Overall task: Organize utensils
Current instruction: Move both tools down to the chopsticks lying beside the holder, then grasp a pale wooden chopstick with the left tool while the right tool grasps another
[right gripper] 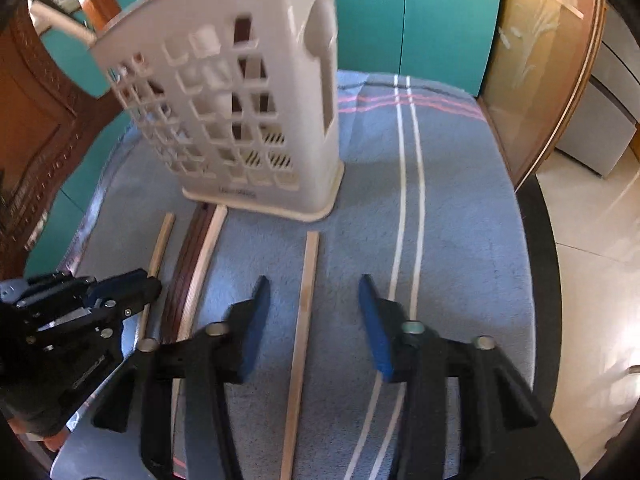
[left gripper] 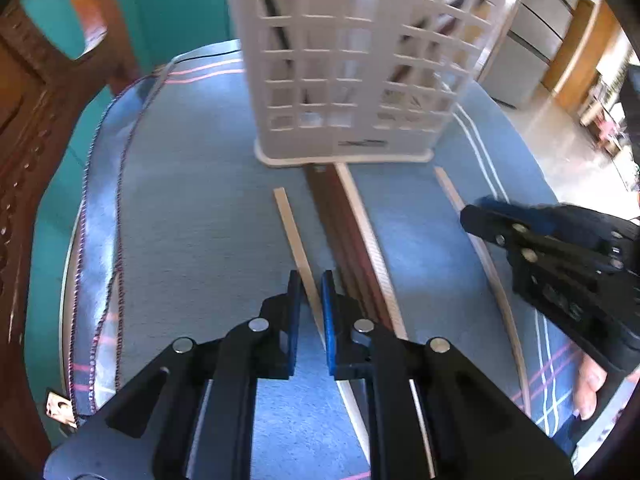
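Several sticks (left gripper: pixel 290 224) on blue towel (left gripper: pixel 200 200), teal cabinets (right gripper: pixel 420 20) behind; left gripper (left gripper: pixel 311 276) jaws pinch one, right gripper (right gripper: pixel 313 280) jaws spread round another.

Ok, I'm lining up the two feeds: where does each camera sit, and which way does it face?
Left wrist: on the left tool, looking steeply down at the blue towel and white caddy; its tips are shut on a pale stick; the right tool and a thumb show at right.
Right wrist: on the right tool, also looking down; its tips stand open astride another pale stick; the left tool shows at left.
Shared: caddy, towel, sticks, each other's tool.
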The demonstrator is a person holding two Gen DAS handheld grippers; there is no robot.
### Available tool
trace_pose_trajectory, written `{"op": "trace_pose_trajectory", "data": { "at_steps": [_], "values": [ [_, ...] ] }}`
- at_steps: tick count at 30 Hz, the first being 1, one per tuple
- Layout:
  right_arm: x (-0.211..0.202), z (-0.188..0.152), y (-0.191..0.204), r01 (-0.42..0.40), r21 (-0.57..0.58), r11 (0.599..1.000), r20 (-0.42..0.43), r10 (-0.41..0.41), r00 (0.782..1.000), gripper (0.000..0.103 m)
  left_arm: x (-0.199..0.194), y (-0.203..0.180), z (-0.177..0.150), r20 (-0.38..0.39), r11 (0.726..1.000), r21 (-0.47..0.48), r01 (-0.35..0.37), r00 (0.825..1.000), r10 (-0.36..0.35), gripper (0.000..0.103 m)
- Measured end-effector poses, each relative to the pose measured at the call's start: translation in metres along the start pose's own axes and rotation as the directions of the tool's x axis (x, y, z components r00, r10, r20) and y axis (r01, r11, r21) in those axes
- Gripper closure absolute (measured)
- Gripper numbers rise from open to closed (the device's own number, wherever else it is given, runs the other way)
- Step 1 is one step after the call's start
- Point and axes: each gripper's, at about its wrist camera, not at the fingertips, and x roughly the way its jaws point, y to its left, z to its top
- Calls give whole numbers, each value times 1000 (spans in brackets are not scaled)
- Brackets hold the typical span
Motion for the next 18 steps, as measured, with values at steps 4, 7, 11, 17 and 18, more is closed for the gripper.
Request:
{"op": "trace_pose_trajectory", "data": {
  "at_steps": [4, 7, 11, 17, 18],
  "values": [
    [7, -2, -3, -30, 24, 999, -37, 31, 999, 96, -3, -5, -4, -26, 999, 42, 28, 999, -27, 92],
    [7, 0, -14, -37, 63, 997, -43, 40, 998, 96, -3, -1, -3, -29, 999, 31, 30, 999, -30, 92],
    [9, 3, -24, -31, 89, 996, -51, 35, 998, 94, -2, 1, -3, -22, 1000, 19, -1, 1000, 1, 90],
    [15, 4, -17, 16, 49, 999, -43, -14, 999, 81, 5, -6, 6, -8, 999, 5, -52, 999, 52, 81],
    [15, 3, -15, 22, 44, 999, -41, -21, 999, 77, 5, -6, 7, -6, 998, 3, -59, 998, 59, 81]
  ]
}}
